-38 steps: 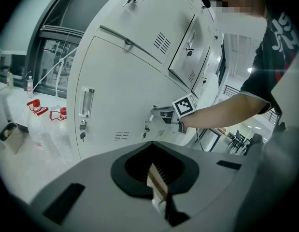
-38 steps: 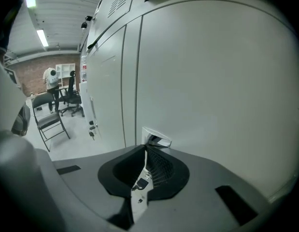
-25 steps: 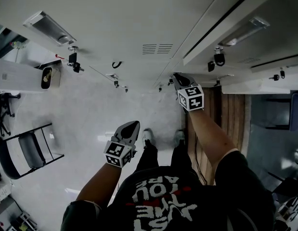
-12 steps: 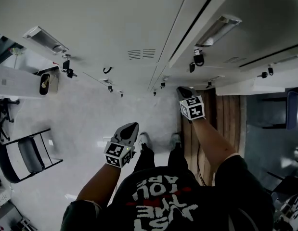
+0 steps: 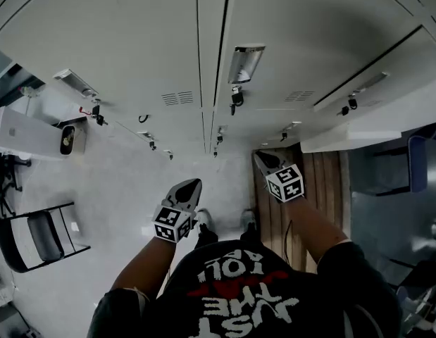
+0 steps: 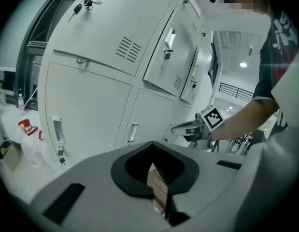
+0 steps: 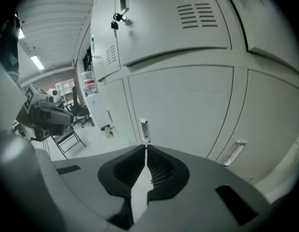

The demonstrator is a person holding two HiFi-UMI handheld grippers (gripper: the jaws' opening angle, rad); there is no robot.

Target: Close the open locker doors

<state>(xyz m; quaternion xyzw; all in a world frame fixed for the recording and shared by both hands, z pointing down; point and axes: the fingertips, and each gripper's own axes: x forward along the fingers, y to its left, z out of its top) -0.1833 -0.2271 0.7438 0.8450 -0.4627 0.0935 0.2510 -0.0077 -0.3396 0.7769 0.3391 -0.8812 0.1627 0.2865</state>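
Tools are facing the locker bank point(image 5: 133, 41).
Left tool point(image 5: 192, 186) and right tool point(image 5: 261, 158) are clenching on nothing; one upper locker door point(image 6: 166, 52) is hanging ajar.

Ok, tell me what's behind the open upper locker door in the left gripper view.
Past the open upper door, a second open door edges out. What lies inside cannot be seen: the door's own panel covers it.

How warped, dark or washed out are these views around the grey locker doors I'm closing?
Head view: dim but sharp, pale grey metal locker doors bowed by the wide lens. Left gripper view: black corners, curved door edges, white hallway at right washed out. Right gripper view: black corners, curved doors, bright ceiling strip light at left.
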